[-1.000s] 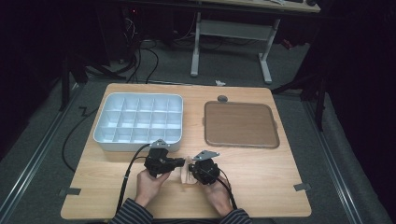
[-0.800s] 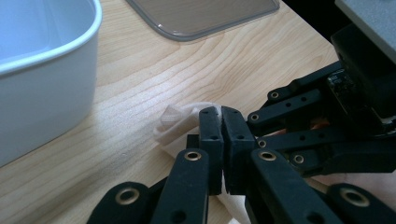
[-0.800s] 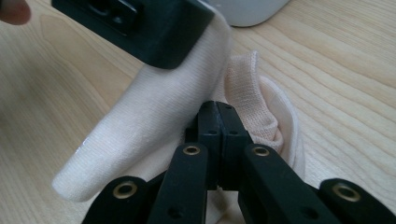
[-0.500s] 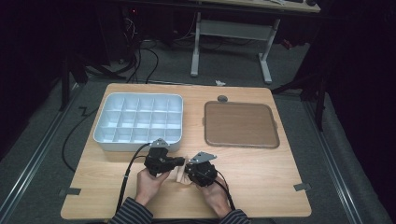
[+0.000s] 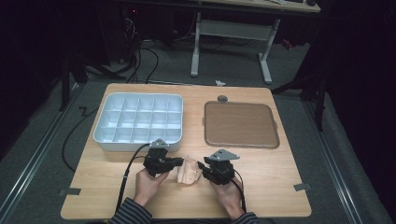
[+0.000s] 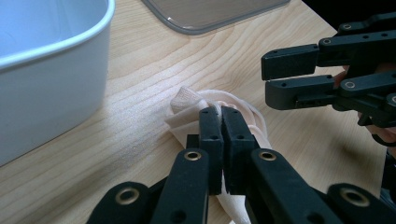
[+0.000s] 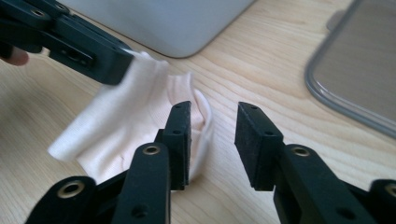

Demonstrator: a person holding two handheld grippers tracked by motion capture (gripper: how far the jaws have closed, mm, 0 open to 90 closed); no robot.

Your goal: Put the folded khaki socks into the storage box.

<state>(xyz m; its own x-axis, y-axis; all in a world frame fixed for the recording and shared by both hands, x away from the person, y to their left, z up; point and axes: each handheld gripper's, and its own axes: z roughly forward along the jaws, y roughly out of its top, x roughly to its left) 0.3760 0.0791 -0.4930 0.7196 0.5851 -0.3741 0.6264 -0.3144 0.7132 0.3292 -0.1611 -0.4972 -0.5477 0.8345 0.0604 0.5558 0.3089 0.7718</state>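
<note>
A pale peach cloth [image 5: 189,171] lies crumpled on the wooden table near its front edge, between my two grippers. My left gripper [image 5: 180,162] points right and is shut on the cloth's near edge [image 6: 187,105], with fabric pinched between its pads. My right gripper [image 5: 201,164] stands just to the right of the cloth. Its jaws have just been opening, and bare wood shows between them [image 7: 212,116]. The cloth [image 7: 121,121] lies beside and behind its left jaw, apart from the pads. The left gripper [image 7: 107,60] holds the cloth's upper corner in the right gripper view.
A white compartment box [image 5: 138,94] sits behind the left gripper, close to it. A flat brown tray [image 5: 240,123] lies at the back right, with a small grey disc [image 5: 222,98] at its far edge. Bare wood stretches to the right of the right gripper.
The right gripper has let go of the cloth, opened its jaws and drawn back to the right. The cloth now shows between the grippers. The left gripper has kept still.
</note>
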